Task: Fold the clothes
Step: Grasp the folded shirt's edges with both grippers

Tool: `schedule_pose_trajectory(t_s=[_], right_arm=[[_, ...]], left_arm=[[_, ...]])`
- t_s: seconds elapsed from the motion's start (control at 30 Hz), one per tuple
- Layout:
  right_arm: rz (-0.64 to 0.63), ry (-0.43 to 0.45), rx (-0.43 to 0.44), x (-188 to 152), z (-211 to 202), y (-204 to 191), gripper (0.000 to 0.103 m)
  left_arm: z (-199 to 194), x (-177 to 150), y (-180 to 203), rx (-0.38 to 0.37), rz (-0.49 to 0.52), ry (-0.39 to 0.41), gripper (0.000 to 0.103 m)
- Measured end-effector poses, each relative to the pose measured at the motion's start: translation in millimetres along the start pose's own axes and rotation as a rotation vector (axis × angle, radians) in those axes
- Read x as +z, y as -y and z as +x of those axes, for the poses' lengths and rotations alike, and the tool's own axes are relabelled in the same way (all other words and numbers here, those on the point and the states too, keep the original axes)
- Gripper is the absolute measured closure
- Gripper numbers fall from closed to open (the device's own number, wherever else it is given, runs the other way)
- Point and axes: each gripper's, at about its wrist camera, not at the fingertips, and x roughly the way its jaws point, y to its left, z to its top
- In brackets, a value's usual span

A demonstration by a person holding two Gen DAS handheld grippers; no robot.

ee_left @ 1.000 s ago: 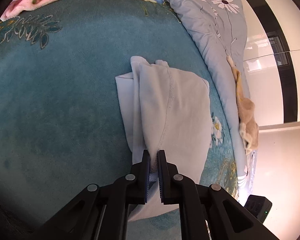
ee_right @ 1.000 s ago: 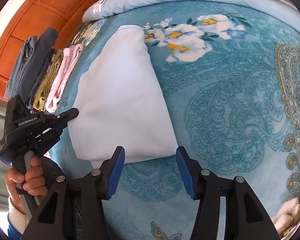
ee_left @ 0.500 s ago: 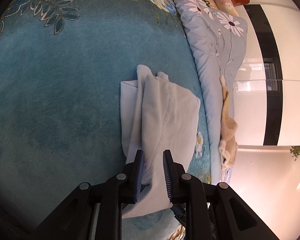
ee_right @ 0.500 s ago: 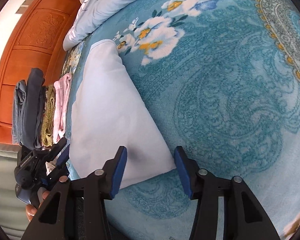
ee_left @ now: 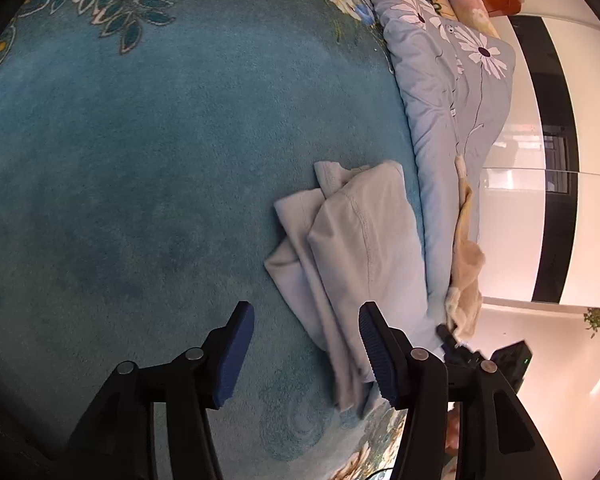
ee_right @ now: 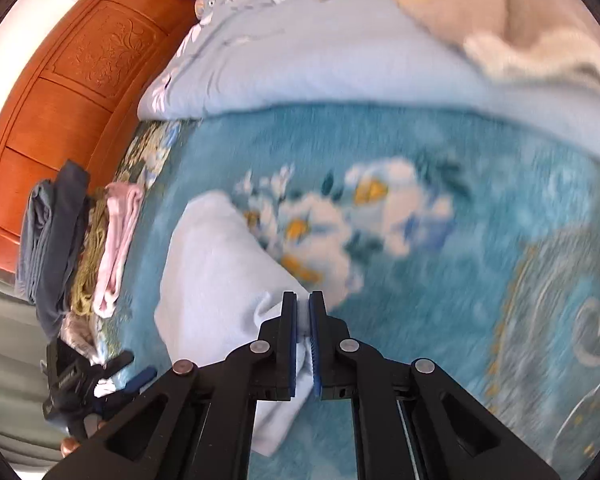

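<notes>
Teal floral blanket [ee_left: 148,168] on a bed, carved wooden headboard [ee_right: 60,92], grey daisy quilt [ee_left: 452,112], one pale garment [ee_left: 356,256] near the quilt, left gripper [ee_left: 306,344] spread wide and empty, right gripper [ee_right: 303,320] pinching the garment's edge, one stack [ee_right: 76,240] of about four folded clothes by the headboard.

Two close wrist views, shared garment [ee_left: 356,248]

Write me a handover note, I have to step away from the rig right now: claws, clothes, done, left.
Left claw: open, holding nothing, beside the pale blue garment.
Right claw: shut on the garment's near edge.
Garment lies partly folded on the teal floral blanket.
Done: a stack of folded clothes sits by the wooden headboard.
Left: finish this fold; a beige garment waits on the grey-blue duvet.
</notes>
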Motion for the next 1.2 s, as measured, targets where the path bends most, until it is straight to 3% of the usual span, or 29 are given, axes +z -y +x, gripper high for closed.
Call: schedule_pose_trajectory(t_s=[0.1, 0.3, 0.37, 0.43, 0.53, 0.67, 0.8, 0.97, 1.07, 1.1, 1.2], right_arm=[[-0.015, -0.008, -0.024, 34.4, 8.3, 3.1, 0.097], [0.039, -0.029, -0.010, 32.5, 23.5, 26.1, 0.096], [0.078, -0.007, -0.004, 23.9, 17.5, 39.7, 0.084], [0.100, 0.002, 0.007, 10.5, 13.7, 49.7, 0.065], [0.159, -0.035, 0.046, -16.4, 17.0, 65.7, 0.062], [0.265, -0.056, 0.101, -48.2, 26.8, 79.7, 0.062], [0.405, 0.038, 0.183, -63.7, 29.9, 84.4, 0.062], [0.561, 0.063, 0.311, -75.2, 46.3, 81.3, 0.062], [0.583, 0.051, 0.303, -74.4, 52.4, 74.3, 0.082], [0.584, 0.044, 0.296, -73.2, 53.7, 72.1, 0.086], [0.544, 0.032, 0.253, -65.0, 51.5, 60.6, 0.091]], left_arm=[[7.7, -0.6, 7.2, 0.041, 0.037, -0.016, 0.044], [19.7, 10.9, 8.6, 0.065, 0.018, -0.023, 0.044], [24.1, 17.9, 8.4, 0.045, -0.006, -0.024, 0.044], [31.3, 25.4, 9.9, 0.025, -0.025, -0.024, 0.043], [45.1, 35.6, 13.5, 0.031, -0.039, -0.024, 0.041], [65.7, 40.4, 24.3, 0.033, -0.032, -0.056, 0.041], [83.5, 42.6, 40.7, 0.051, 0.002, -0.077, 0.036], [92.5, 45.4, 44.3, 0.024, -0.017, -0.082, 0.037], [93.8, 44.5, 41.1, 0.005, -0.043, -0.068, 0.038], [93.9, 43.6, 40.7, 0.009, -0.039, -0.065, 0.041], [93.0, 40.1, 39.0, 0.007, -0.029, -0.058, 0.070]])
